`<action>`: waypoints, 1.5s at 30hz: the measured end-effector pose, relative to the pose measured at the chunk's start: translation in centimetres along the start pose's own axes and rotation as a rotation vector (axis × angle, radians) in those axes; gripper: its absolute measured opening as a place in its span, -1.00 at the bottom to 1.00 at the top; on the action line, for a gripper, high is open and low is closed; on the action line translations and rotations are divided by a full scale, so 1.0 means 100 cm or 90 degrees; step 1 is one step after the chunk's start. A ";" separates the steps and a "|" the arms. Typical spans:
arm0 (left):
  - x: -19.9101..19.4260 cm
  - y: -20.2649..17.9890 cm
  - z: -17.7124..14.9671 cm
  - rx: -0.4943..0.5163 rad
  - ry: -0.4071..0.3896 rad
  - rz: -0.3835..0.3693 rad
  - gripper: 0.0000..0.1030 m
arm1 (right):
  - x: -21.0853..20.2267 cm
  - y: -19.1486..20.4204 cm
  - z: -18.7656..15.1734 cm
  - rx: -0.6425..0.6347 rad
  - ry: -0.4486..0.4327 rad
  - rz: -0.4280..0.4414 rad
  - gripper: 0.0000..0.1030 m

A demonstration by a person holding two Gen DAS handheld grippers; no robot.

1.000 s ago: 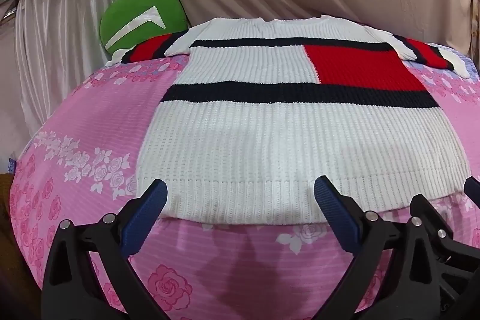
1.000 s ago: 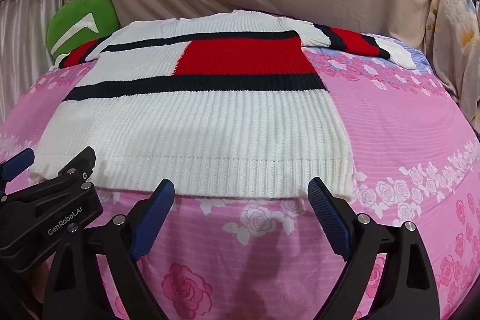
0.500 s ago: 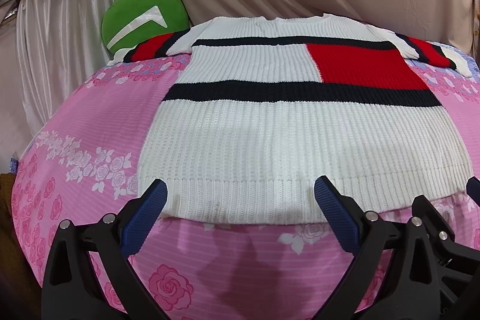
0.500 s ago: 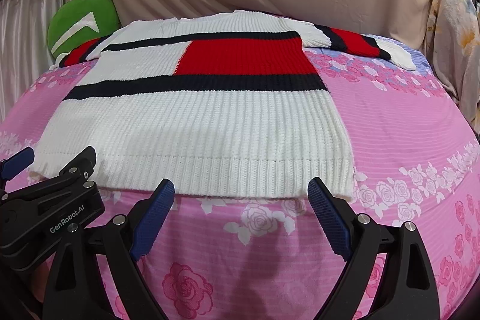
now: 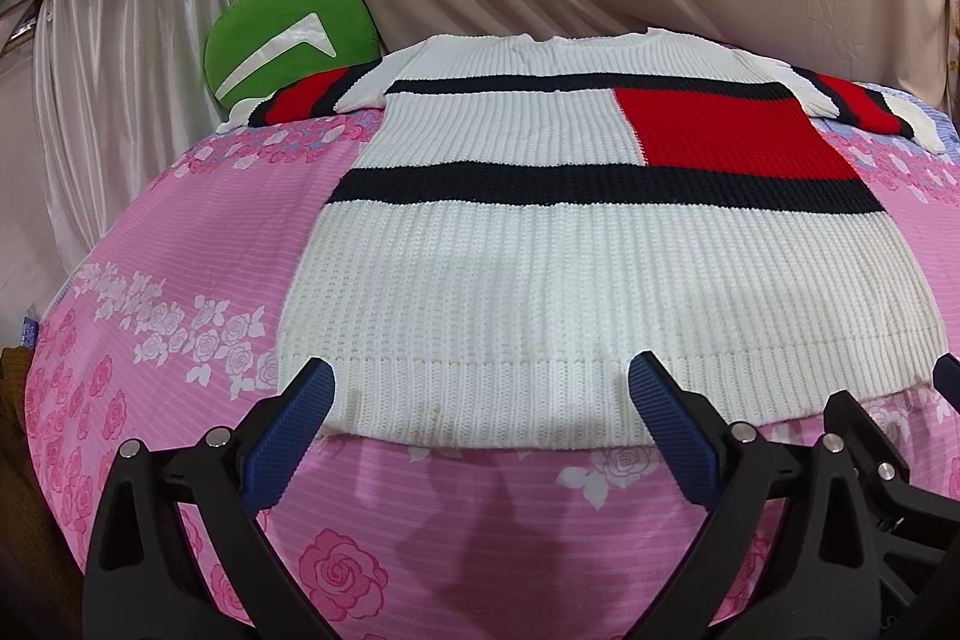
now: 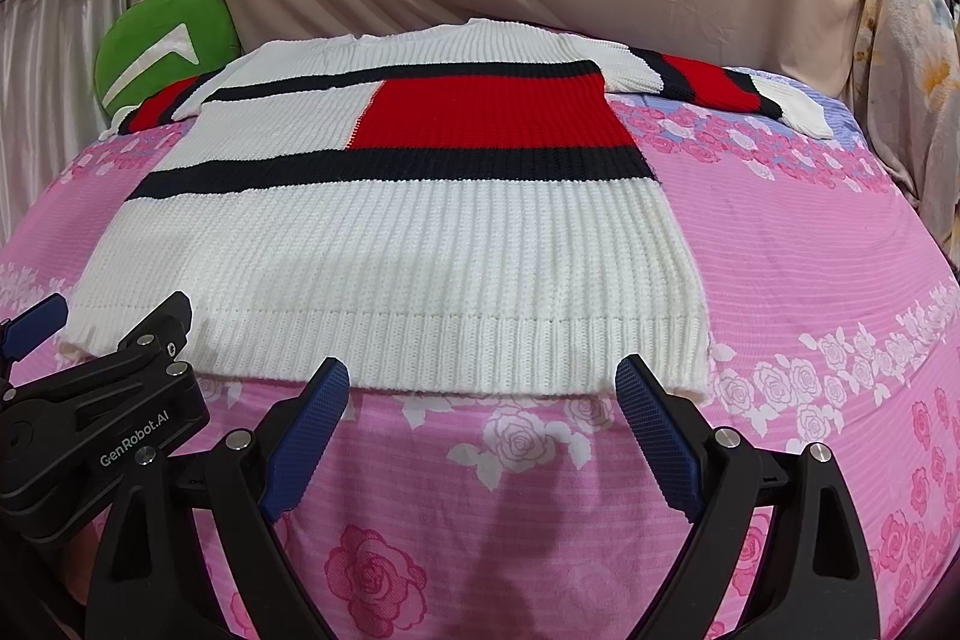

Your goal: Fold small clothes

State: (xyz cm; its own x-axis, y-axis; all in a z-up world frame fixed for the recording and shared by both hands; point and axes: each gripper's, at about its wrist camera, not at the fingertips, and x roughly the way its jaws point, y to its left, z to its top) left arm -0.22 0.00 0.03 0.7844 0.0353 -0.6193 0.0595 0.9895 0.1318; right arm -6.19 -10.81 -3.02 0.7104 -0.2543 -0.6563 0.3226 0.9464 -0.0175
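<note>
Pink rose-print bedsheet (image 5: 180, 244) carrying white knit sweater (image 5: 570, 280) lying flat (sleeves spread, hem nearest). Left gripper (image 5: 480, 388) and right gripper (image 6: 480, 382) hovering at hem, both gaping wide, gripping nothing. Green cushion (image 5: 282, 34) sitting behind.

Left wrist view low by the sweater (image 5: 540, 250) hem, looking up the bed (image 5: 180, 244), right wrist view just beside it, same way, both see sweater and green pillow (image 6: 162, 46)
</note>
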 end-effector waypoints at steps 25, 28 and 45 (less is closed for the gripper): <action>-0.001 0.001 0.000 0.001 -0.001 0.002 0.87 | 0.001 -0.001 0.000 0.001 0.003 0.001 0.73; 0.000 0.002 0.001 0.002 0.001 0.003 0.86 | 0.003 0.000 -0.002 0.001 0.007 0.002 0.73; 0.005 -0.001 0.001 0.011 0.014 0.012 0.83 | 0.009 0.001 0.000 0.003 0.025 0.003 0.74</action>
State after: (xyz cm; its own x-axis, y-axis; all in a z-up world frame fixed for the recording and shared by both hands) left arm 0.21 -0.05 -0.22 0.7715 0.0578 -0.6337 0.0550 0.9861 0.1568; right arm -5.52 -10.91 -3.59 0.6871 -0.2414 -0.6852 0.3219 0.9467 -0.0108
